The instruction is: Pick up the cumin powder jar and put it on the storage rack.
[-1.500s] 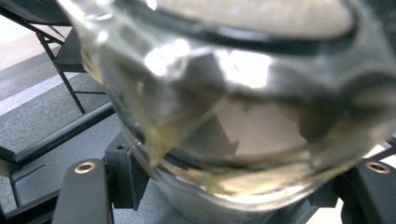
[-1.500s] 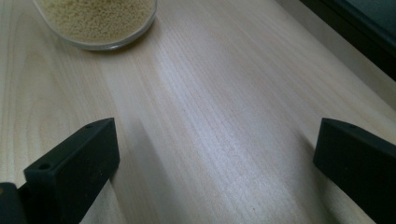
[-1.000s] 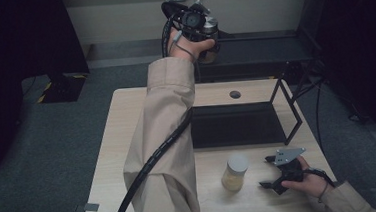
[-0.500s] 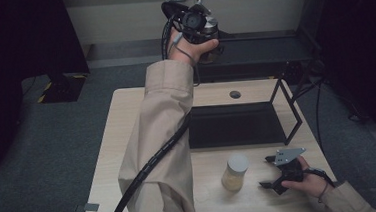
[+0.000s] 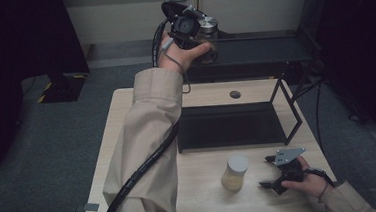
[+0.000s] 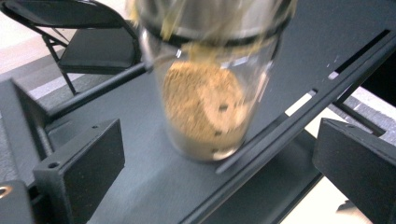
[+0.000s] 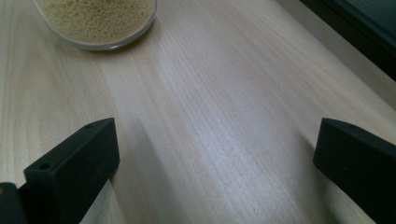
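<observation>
- High view: left gripper out at far black shelf, against metal-lidded jar.
- Left gripper view: jaws just opened, clear of jar, brown grains inside.
- Right gripper open over table, beside second jar.

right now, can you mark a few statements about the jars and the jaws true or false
1. The left gripper has its jaws spread, with the metal-lidded jar just beyond them on the dark shelf. True.
2. The right gripper is shut on the second jar. False: its jaws are open over bare table.
3. The second jar stands on the light wooden table. True.
4. Both jars are empty. False: each holds yellowish grains.
</observation>
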Motion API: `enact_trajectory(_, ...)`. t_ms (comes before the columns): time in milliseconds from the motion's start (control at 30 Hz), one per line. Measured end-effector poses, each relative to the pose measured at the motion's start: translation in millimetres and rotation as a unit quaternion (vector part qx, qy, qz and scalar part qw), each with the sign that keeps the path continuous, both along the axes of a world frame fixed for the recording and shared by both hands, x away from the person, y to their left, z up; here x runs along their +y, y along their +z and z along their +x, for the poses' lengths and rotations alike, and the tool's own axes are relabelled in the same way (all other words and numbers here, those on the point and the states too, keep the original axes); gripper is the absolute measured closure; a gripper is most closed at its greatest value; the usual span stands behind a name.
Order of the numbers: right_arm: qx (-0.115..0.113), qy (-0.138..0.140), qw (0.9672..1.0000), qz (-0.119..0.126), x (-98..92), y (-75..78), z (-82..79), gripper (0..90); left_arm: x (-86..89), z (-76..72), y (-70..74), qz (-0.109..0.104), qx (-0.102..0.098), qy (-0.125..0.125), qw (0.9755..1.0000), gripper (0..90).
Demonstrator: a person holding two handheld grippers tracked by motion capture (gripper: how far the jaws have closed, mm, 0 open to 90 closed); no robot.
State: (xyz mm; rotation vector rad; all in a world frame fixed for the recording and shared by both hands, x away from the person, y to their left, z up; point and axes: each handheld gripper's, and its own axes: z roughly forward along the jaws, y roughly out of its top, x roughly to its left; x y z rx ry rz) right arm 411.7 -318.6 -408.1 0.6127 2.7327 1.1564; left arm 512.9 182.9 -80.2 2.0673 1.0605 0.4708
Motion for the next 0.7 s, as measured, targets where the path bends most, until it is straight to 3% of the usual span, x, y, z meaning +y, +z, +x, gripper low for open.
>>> enact_trajectory(67, 0.000, 0.000, 1.0000, 0.000, 0.1, 0.1, 0.0, 0.0, 7.1, -1.7, -3.8, -0.006, 0.000, -0.015, 0.9999, 1.7)
enact_trajectory(200, 0.000, 0.000, 1.0000, 0.000, 0.0, 0.0, 0.0, 0.0, 12.2, -8.2, -8.9, 0.000, -0.002, -0.017, 0.9999, 1.7)
enact_trajectory(700, 0.001, 0.000, 1.0000, 0.000, 0.0, 0.2, 0.0, 0.0, 29.3, -35.4, -20.1, -0.022, -0.015, -0.055, 0.9981, 2.5)
